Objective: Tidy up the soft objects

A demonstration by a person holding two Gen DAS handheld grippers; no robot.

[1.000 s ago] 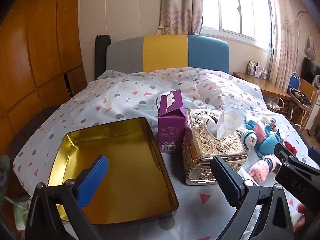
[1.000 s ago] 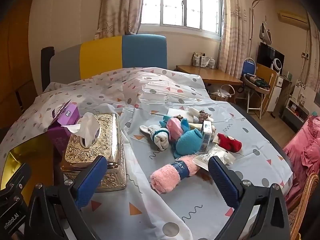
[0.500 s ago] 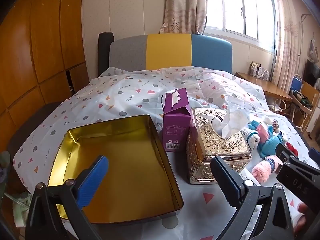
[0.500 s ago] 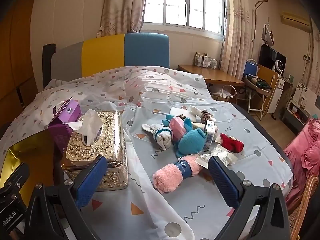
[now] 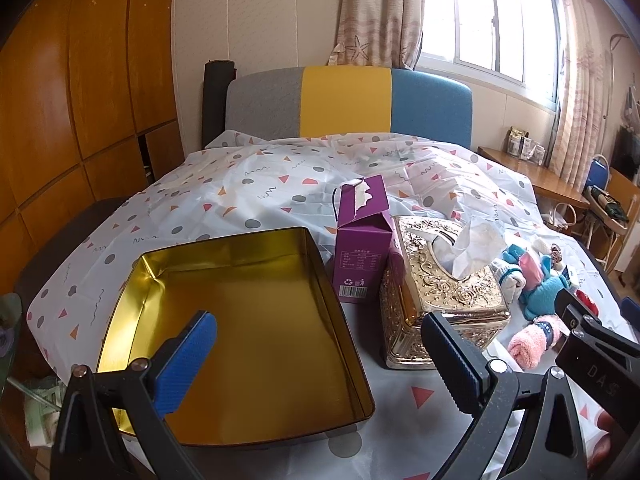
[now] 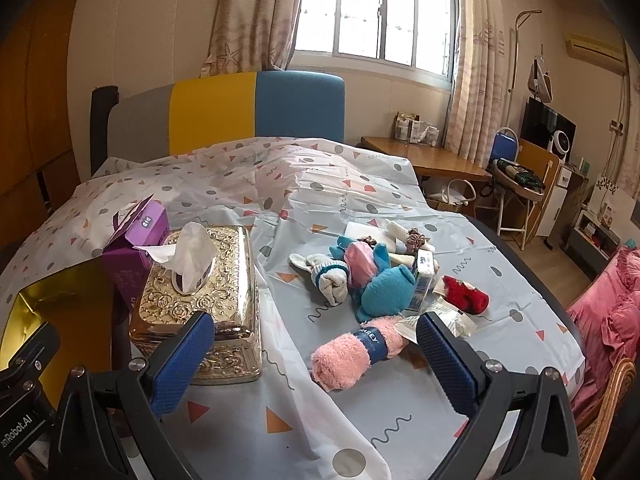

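Note:
A pile of soft items lies on the bed sheet: a rolled pink towel (image 6: 352, 354) with a navy band, a blue sock bundle (image 6: 386, 290), a grey-white sock (image 6: 330, 276) and a red sock (image 6: 466, 300). The pink towel (image 5: 530, 342) also shows at the right edge of the left wrist view. An empty gold tin tray (image 5: 240, 320) sits at the left. My left gripper (image 5: 316, 348) hangs open over the tray's near side. My right gripper (image 6: 312, 348) is open, just short of the pink towel, holding nothing.
A gold embossed tissue box (image 6: 200, 288) and a torn purple carton (image 5: 362, 248) stand between the tray and the pile. A small printed box (image 6: 424, 282) and plastic wrappers lie among the socks. A wooden desk (image 6: 424, 158) and a chair stand right of the bed.
Both cameras have shifted slightly, so the scene sits a little further right and lower in each view. No object on the bed moved; both grippers stayed open.

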